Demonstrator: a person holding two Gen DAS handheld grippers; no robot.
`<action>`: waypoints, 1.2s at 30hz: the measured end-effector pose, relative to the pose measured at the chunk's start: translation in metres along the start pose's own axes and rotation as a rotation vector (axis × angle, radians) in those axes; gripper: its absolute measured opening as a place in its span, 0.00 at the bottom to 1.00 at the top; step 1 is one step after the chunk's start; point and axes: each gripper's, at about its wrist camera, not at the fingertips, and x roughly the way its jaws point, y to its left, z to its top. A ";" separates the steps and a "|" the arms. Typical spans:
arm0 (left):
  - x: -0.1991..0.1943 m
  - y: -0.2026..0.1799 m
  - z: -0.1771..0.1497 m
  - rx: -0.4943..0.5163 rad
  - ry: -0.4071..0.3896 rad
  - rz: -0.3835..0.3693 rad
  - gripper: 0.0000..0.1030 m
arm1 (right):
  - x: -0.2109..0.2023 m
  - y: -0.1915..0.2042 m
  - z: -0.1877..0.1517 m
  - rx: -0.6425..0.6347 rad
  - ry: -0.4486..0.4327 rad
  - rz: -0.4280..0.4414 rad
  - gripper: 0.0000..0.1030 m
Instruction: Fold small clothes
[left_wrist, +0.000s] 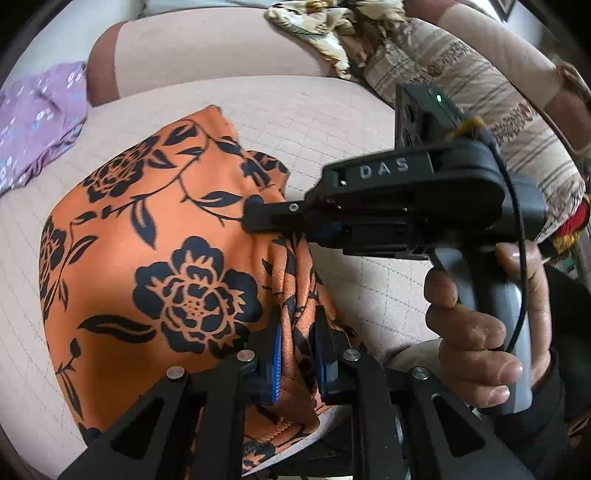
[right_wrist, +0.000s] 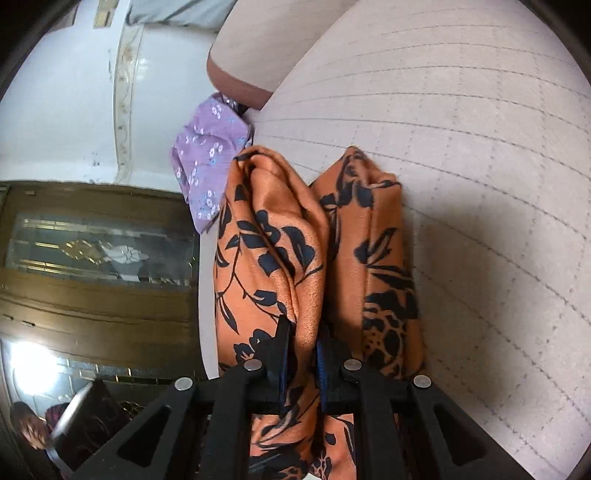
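An orange garment with a black flower print hangs over a pale quilted cushion. My left gripper is shut on a bunched fold of this cloth, which runs between its blue pads. My right gripper comes in from the right, held by a hand, and pinches another edge of the same garment. In the right wrist view the orange garment hangs in two folds ahead, and my right gripper is shut on the nearer fold.
A purple flowered cloth lies at the cushion's left edge, seen also as a purple cloth. A crumpled patterned cloth and a striped sleeve are at the back right. A dark wooden cabinet stands left of the cushion.
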 end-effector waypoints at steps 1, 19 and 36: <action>0.002 -0.004 -0.001 0.005 0.002 0.004 0.15 | -0.001 0.002 0.001 -0.009 -0.011 -0.017 0.13; -0.015 0.016 -0.024 -0.010 -0.012 -0.027 0.16 | -0.025 -0.005 -0.012 0.011 -0.086 -0.124 0.11; -0.150 0.135 -0.078 -0.336 -0.201 -0.067 0.79 | -0.063 0.070 -0.059 -0.205 -0.203 -0.277 0.87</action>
